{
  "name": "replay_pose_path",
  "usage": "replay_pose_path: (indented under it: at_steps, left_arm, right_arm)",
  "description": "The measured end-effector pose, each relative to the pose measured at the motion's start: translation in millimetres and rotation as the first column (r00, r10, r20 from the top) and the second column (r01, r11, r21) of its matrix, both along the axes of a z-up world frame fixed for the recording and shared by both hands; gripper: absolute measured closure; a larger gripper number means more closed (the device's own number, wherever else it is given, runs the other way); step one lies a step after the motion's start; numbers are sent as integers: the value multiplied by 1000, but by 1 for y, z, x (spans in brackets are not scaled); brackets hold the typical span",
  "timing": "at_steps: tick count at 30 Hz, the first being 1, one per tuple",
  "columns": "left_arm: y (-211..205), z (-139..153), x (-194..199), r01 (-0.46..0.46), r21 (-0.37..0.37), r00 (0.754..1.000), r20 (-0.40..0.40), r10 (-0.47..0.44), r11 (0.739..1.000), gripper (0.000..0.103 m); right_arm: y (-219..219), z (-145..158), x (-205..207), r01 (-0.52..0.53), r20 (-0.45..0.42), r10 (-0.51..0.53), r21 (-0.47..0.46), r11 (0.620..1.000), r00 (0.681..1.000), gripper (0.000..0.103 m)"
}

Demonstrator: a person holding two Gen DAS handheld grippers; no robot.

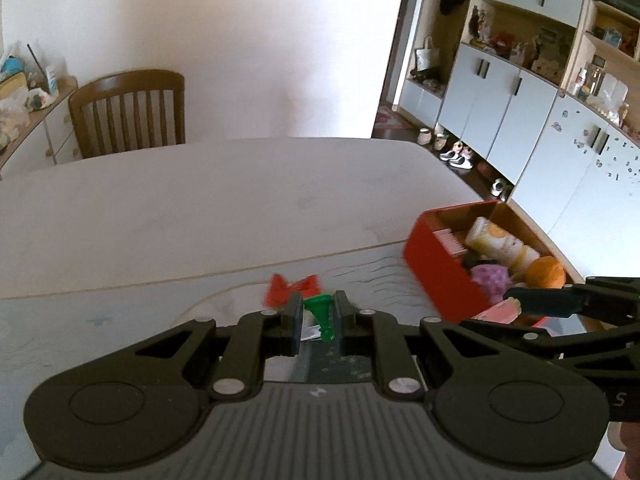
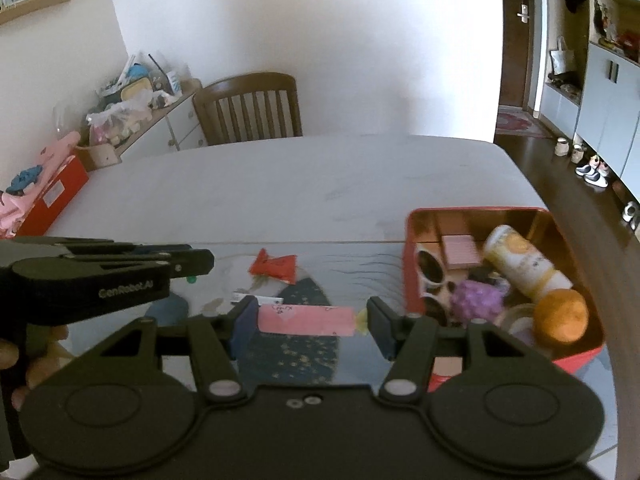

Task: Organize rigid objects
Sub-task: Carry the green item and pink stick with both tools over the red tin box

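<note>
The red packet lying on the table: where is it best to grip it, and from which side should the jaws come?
Probably the main body of the red packet, from above, with the jaws across its shorter width. It lies flat on the table, so a side approach finds little edge, and its end looks thin and twisted. Blur hides finer detail.

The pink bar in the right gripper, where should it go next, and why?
Probably carry it right, over the red box, then let go. The right gripper is shut on the pink bar, held crosswise above the table. The box is open and already holds a bottle and an orange.
</note>
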State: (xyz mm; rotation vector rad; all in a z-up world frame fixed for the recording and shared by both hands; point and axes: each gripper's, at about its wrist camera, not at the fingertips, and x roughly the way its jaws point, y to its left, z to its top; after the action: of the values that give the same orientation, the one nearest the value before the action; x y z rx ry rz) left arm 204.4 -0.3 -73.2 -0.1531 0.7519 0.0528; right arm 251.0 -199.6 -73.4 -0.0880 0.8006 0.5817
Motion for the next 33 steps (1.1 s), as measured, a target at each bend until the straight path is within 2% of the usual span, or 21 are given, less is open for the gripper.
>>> replay_pose_path:
  at_steps: [10, 21, 33]
  left_arm:
    - [-62, 13, 19, 38, 4, 999, 16, -38, 999, 88]
    - [-124, 12, 58, 67, 25, 998, 12, -67, 997, 88]
    - [-160, -12, 127, 92, 29, 995, -36, -91, 995, 88]
  right_arm:
    - [-56, 2, 15, 9, 0, -9, 15, 1000, 1000, 44]
    - [-102, -6, 39, 1, -2, -1, 1, 1000, 1000, 44]
    - [-121, -24, 60, -58, -2, 58, -51, 997, 998, 44]
